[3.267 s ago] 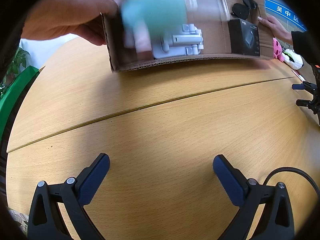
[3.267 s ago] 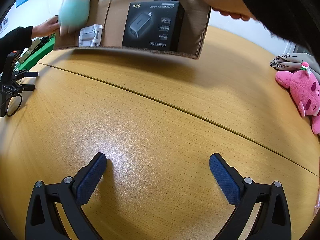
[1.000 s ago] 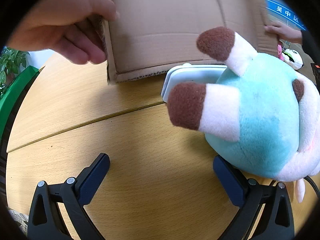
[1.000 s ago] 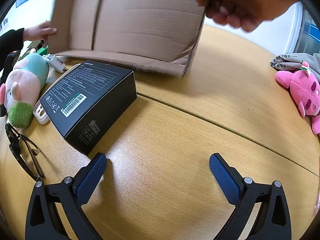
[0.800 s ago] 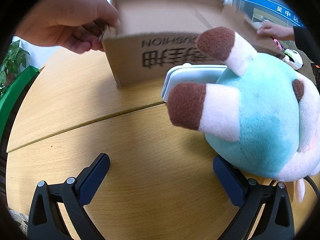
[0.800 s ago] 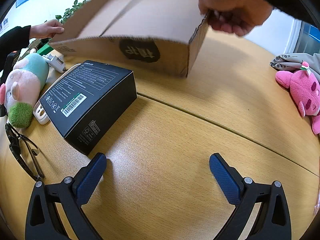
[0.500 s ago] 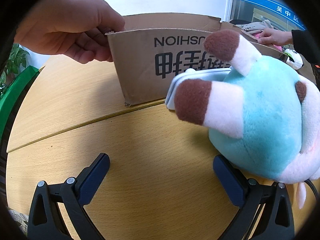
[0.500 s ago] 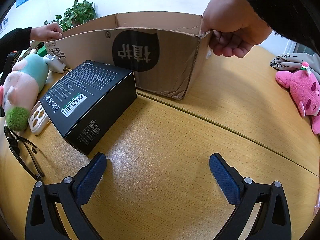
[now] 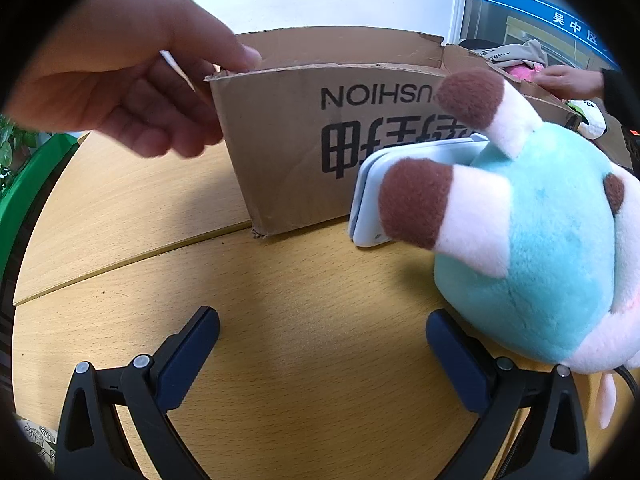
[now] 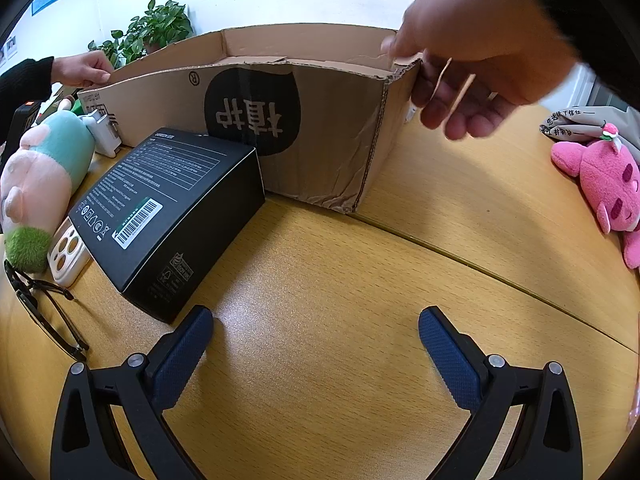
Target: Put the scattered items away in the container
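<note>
An open cardboard box (image 9: 296, 148) stands upright on the wooden table; it also shows in the right wrist view (image 10: 320, 128). Two bare hands (image 9: 132, 84) (image 10: 472, 60) are at its corners. A teal and pink plush (image 9: 532, 240) lies just right of my left gripper (image 9: 322, 354), leaning on a white stand (image 9: 384, 192). In the right wrist view the plush (image 10: 44, 176), a phone case (image 10: 68, 256), a black product box (image 10: 168, 216), glasses (image 10: 44, 312) and a white charger (image 10: 104, 132) lie left of my right gripper (image 10: 316, 354). Both grippers are open and empty.
A pink plush (image 10: 604, 184) and a grey bag (image 10: 592, 120) lie at the table's right edge. A potted plant (image 10: 156, 28) stands behind the box. A seam (image 10: 480, 256) runs across the tabletop. A green object (image 9: 24, 196) is at the far left.
The hands tipped the box, spilling the items onto the table, then set it upright. The hands are now loosening from its corners. My grippers have not moved.
</note>
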A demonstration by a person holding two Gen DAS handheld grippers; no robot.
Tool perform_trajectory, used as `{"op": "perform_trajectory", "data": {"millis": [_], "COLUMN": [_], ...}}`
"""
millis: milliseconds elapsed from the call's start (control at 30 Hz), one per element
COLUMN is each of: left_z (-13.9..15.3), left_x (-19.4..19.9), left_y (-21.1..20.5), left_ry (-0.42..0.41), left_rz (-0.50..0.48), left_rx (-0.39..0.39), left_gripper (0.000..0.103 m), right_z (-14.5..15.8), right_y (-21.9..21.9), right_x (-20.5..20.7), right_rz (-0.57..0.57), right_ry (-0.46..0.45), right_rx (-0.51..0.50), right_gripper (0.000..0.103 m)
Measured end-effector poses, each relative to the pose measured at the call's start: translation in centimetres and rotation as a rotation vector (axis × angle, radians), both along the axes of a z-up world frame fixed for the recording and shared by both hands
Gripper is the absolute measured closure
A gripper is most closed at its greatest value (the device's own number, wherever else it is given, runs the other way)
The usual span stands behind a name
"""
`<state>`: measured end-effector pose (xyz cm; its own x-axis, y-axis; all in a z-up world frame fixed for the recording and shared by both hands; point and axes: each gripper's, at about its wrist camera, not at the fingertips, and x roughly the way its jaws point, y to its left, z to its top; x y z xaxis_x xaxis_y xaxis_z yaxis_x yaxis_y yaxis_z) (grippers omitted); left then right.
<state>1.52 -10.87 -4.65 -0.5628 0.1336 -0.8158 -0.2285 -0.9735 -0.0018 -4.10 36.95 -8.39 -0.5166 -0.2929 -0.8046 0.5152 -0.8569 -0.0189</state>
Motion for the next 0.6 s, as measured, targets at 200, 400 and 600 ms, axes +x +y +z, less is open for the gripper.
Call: {"op": "perform_trajectory", "data": {"millis": [200,400,600], "left_z": [0.03,0.07,0.10], "left_x": [-0.01,0.02,0.02], "left_y": [-0.02,0.00,0.01], "left_ry": [0.000,0.000,0.000], "left_rz": [0.000,-0.001,-0.001], "left_rx": [0.000,0.000,0.000], "left_gripper": [0.000,0.000,0.000], "right_z": [0.00,-0.01,-0.01], "right_y": [0.00,0.03,-0.05], "right_x": [0.01,-0.02,-0.10], "right_rz": [0.000,0.000,-0.006], "right_ry": [0.000,0.000,0.000], "right_rx": [0.000,0.000,0.001], "right_gripper": [0.000,0.000,0.000]}}
